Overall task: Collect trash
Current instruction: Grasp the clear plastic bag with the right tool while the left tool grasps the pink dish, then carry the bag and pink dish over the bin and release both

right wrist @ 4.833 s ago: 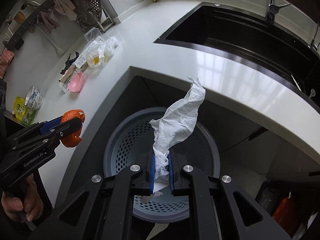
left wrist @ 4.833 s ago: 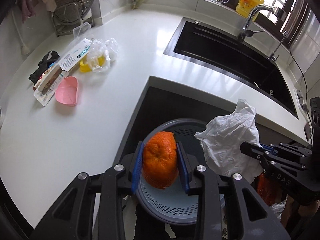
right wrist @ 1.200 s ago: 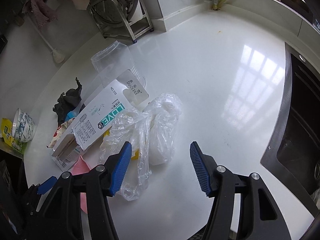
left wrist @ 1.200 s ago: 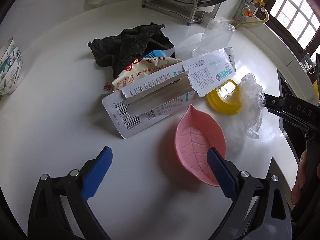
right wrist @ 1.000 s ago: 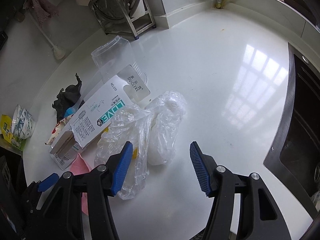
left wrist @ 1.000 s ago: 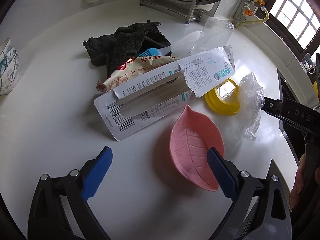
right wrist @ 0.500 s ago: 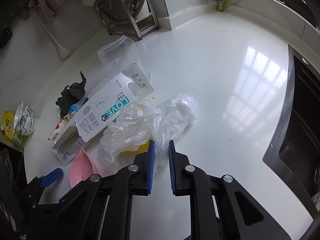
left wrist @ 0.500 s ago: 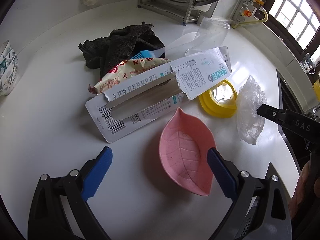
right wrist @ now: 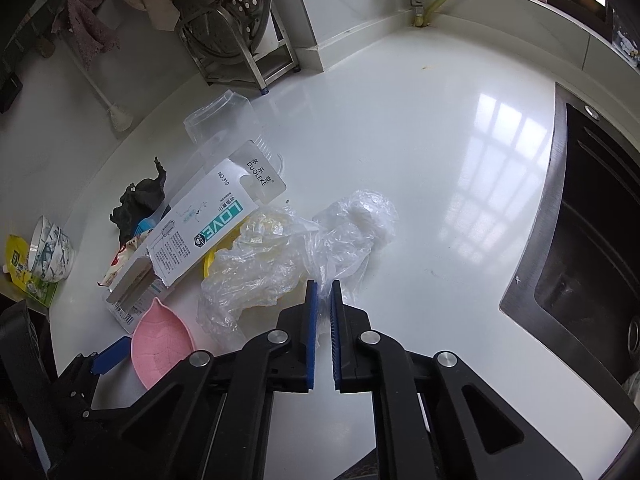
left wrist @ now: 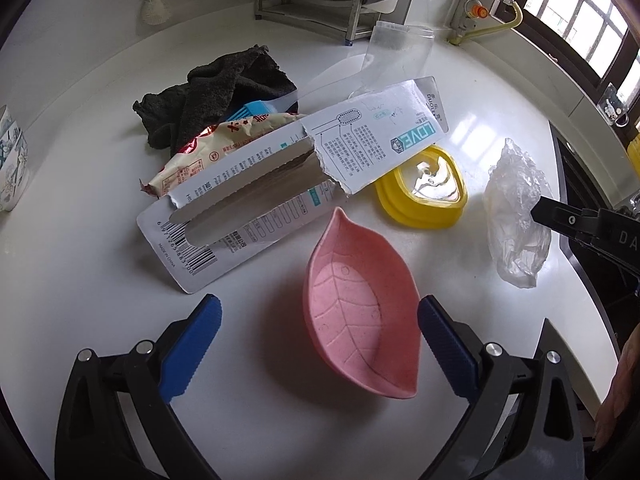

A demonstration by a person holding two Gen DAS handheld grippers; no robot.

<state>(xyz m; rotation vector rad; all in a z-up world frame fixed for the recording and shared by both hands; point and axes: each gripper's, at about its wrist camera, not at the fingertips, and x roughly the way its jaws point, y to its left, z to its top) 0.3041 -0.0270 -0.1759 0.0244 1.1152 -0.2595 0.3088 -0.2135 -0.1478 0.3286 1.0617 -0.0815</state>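
- Right now the right gripper [right wrist: 323,312] has its blue pads pinched together on a fold of the crumpled clear plastic bag [right wrist: 304,252], which lies on the white countertop [right wrist: 420,152] just beside the yellow plastic lid [left wrist: 424,196], on the sink side of it.
- Most of the bag spreads ahead of those pads and off to their left, partly draped over the lid, so a lift would, I think, drag it off the lid.
- Over by the pink leaf-shaped dish [left wrist: 356,320], just in front of the lid, the left gripper [left wrist: 316,344] hovers with its jaws wide and nothing in them; the dish sits between its blue pads.
- Next in reach for that left hand is the torn white cardboard package [left wrist: 288,184], its long axis running from the lid away toward the left.
- Printed on the package: "LOVE", "DUOLEKE", "NO.310", "MADE IN CHINA" and a barcode.
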